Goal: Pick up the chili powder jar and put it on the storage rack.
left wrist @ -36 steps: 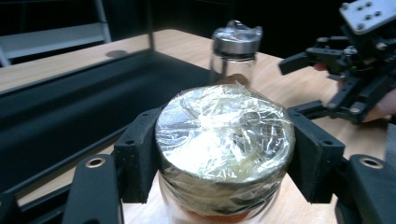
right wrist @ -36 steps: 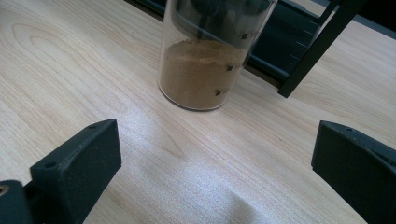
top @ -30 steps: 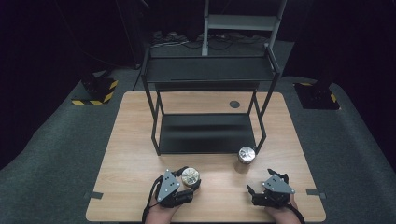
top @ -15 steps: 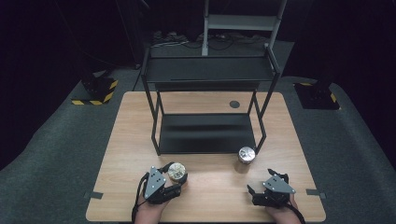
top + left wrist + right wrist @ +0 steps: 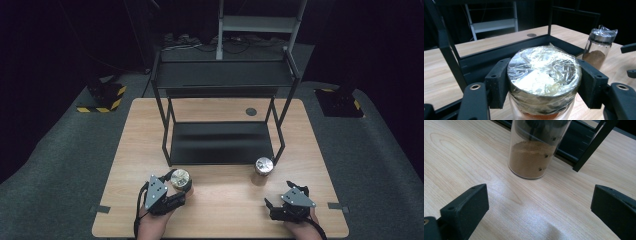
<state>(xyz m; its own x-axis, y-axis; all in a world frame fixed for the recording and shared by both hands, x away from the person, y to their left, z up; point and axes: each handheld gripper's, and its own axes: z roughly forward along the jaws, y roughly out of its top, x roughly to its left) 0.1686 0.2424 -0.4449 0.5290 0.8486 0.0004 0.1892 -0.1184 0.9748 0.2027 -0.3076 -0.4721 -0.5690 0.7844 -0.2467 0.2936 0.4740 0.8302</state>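
Jars: two on the counter, both clear glass with shiny lids wrapped in crinkly plastic film
Jar one (image 5: 544,82): sits in the left claw, near the counter's front edge, just in front of the rack's left front leg; reddish-orange stuff shows under the lid in the left gripper view
Jar two (image 5: 263,166): stands upright and free by the rack's right front leg, about a third full of brown powder, well apart from jar one
Left claw (image 5: 175,192): both pads pressed against the lid of jar one, one on each side, so it's gripping the jar at the top
Right claw (image 5: 278,205): jaws spread wide, nothing between them but bare wood; it sits near the front edge, a bit short of jar two, which shows up ahead in the right gripper view
Rack (image 5: 223,145): one black metal frame, two shelves, standing mid-counter, both shelves bare
Counter (image 5: 220,210): one light wood top, with one small dark round disc (image 5: 251,111) behind the rack
Hands: two, one per claw, coming in from the bottom of the high view
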